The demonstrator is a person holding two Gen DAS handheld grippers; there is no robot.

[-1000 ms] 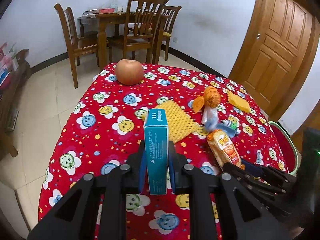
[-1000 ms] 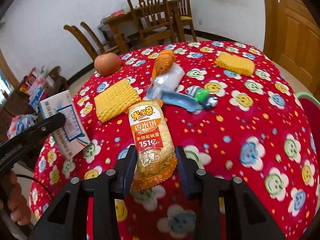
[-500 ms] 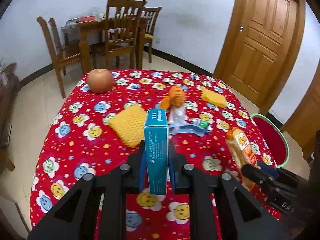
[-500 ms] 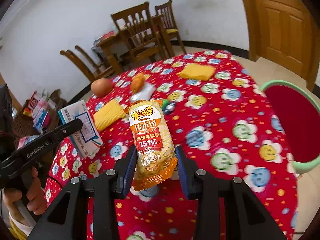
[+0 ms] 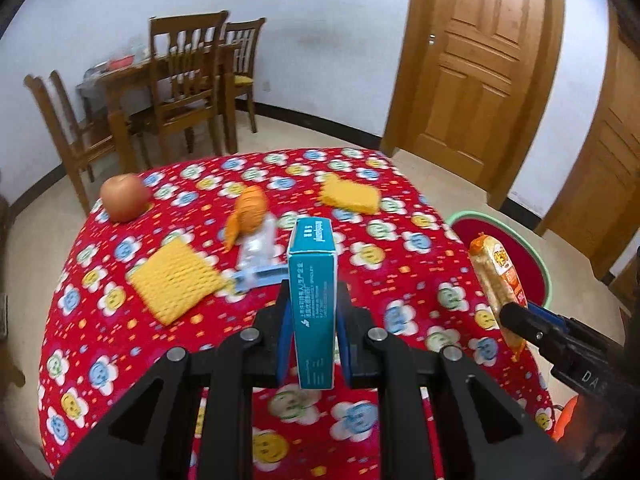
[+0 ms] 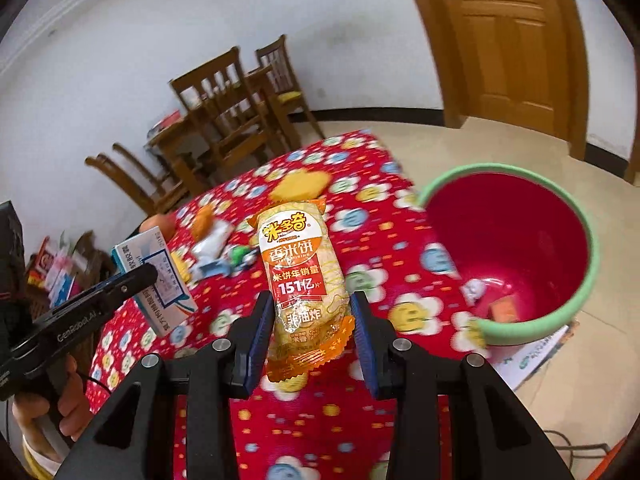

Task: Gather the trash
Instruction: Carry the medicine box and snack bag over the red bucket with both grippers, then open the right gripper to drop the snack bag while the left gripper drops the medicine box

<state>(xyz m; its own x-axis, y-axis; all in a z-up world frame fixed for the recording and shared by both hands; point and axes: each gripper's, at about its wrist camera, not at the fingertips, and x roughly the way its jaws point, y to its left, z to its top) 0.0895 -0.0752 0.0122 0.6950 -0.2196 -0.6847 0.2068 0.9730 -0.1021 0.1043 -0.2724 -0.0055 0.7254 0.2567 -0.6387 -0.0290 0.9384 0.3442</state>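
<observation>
My left gripper [image 5: 314, 320] is shut on an upright teal medicine box [image 5: 314, 280], held above the red flowered tablecloth [image 5: 120, 340]. The right gripper [image 6: 312, 316] is shut on an orange rice-cracker packet [image 6: 302, 264]; that packet [image 5: 496, 280] also shows at the right of the left wrist view. The teal box [image 6: 156, 276] appears at the left of the right wrist view. A red bin with a green rim [image 6: 592, 248] stands off the table's right edge, with bits of trash at its bottom.
On the cloth lie an apple [image 5: 124, 196], two yellow foam nets [image 5: 174, 276], an orange wrapper [image 5: 250, 210] on a clear bag and a blue item [image 5: 260, 276]. Wooden chairs [image 5: 188, 80] and a wooden door [image 5: 476, 60] stand behind. A hand [image 6: 52, 396] holds the left gripper.
Both grippers have swung right with their loads, lifting a little. The red bin has come into full view in the right wrist view.
</observation>
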